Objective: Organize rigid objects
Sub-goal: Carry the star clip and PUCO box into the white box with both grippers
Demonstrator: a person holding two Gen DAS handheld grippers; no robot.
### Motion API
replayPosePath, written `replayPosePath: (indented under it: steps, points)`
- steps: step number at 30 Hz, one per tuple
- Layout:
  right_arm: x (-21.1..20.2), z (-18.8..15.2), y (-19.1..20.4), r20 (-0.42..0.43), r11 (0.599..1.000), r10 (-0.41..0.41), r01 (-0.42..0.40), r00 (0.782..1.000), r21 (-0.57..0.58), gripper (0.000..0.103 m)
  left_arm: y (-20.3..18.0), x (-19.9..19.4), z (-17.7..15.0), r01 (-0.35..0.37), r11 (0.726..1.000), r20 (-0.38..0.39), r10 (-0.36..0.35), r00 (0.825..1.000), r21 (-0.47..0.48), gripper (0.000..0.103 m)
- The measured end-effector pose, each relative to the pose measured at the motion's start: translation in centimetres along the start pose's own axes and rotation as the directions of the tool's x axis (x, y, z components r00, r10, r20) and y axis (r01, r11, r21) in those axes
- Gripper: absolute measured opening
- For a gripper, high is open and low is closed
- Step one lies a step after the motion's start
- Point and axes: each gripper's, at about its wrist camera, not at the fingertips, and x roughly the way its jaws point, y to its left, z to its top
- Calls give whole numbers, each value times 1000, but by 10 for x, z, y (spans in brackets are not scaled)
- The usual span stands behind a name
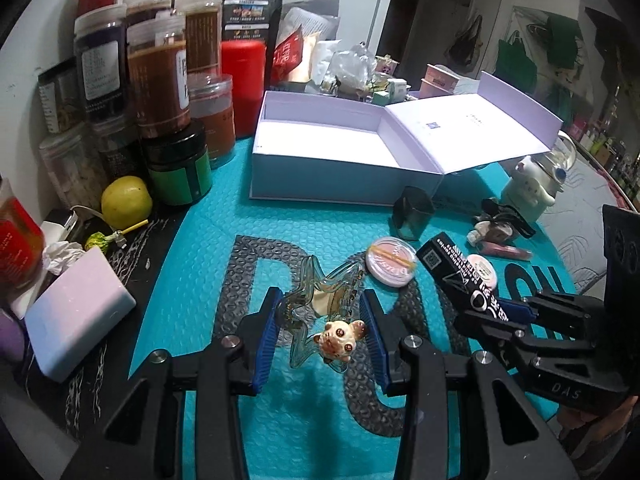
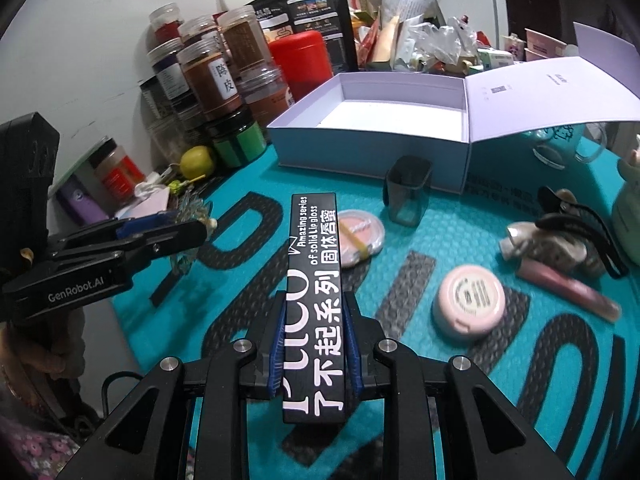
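My left gripper (image 1: 320,336) is shut on a clear glass star-shaped ornament (image 1: 316,284) with a small cream bear figurine (image 1: 338,338), held above the teal mat (image 1: 200,248). In the right wrist view the left gripper (image 2: 198,226) comes in from the left with the glass piece (image 2: 188,208) at its tips. My right gripper (image 2: 316,344) is shut on a long black lip-gloss box (image 2: 316,264) with white lettering. The left wrist view shows this right gripper (image 1: 494,312) and its box (image 1: 452,268) at the right. An open white box (image 1: 320,184) (image 2: 360,152) stands beyond, its inside bare.
On the mat lie a pink compact (image 2: 360,236), a pink jar (image 2: 470,300), a dark square cup (image 2: 408,192), a pink gloss tube (image 2: 568,288) and a hair clip (image 2: 560,236). Spice jars (image 1: 160,80), a lemon (image 1: 126,202) and a white block (image 1: 76,312) crowd the left.
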Motion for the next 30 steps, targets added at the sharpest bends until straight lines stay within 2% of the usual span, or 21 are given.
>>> replayPosePath:
  steps: [11, 22, 30]
  points:
    - [-19, -3, 1, 45, 1000, -21, 21, 999, -9, 25, -18, -4, 12, 29, 998, 26, -30, 999, 58, 39]
    - [-26, 26, -2, 97, 999, -47, 49, 994, -23, 25, -21, 6, 44, 47, 995, 44, -51, 998, 83, 39]
    - [-26, 51, -6, 128, 998, -51, 55, 990, -28, 25, -19, 12, 72, 22, 995, 65, -28, 998, 94, 39]
